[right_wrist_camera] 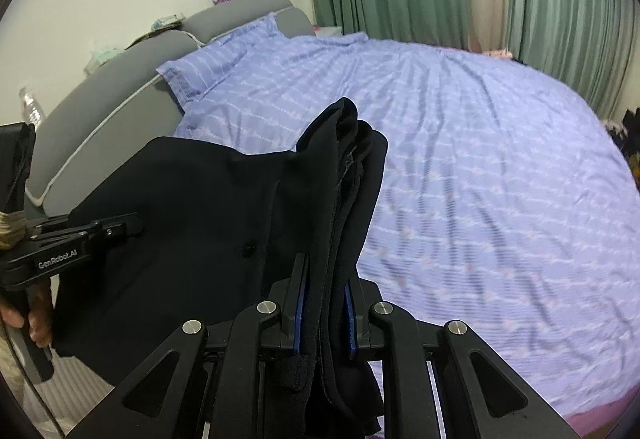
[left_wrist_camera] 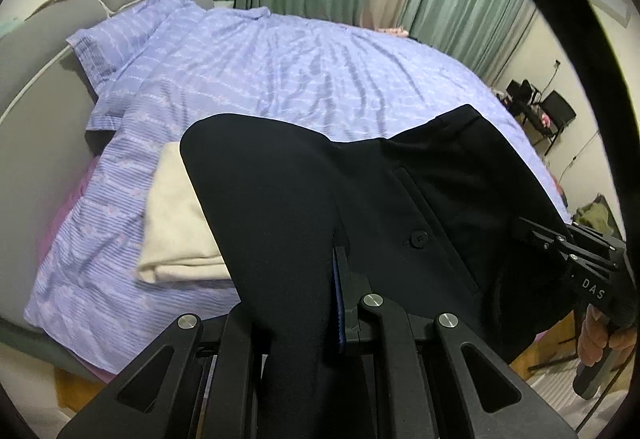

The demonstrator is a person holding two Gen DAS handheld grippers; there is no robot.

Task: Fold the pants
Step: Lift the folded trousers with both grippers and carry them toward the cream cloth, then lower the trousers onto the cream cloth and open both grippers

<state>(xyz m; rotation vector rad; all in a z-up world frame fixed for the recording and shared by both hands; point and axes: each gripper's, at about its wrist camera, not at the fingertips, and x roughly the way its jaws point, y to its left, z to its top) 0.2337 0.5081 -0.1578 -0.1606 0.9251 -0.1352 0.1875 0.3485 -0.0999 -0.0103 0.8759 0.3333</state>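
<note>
Black pants [left_wrist_camera: 304, 199] hang stretched between both grippers above the near edge of the bed [left_wrist_camera: 320, 71]: the left gripper [left_wrist_camera: 320, 303] has its jaws clamped on one end, the right gripper [right_wrist_camera: 324, 303] on the bunched other end. Beyond lies a folded cream cloth [left_wrist_camera: 176, 223], then a pillow [left_wrist_camera: 116, 39] against the grey headboard [left_wrist_camera: 36, 51].

Left tongs [left_wrist_camera: 320, 291] and right tongs [right_wrist_camera: 324, 303] both angled downward, jaws clamped narrow on dark cloth; a bare hand [left_wrist_camera: 604, 335] grips the right handle, another hand [right_wrist_camera: 36, 319] the left.
</note>
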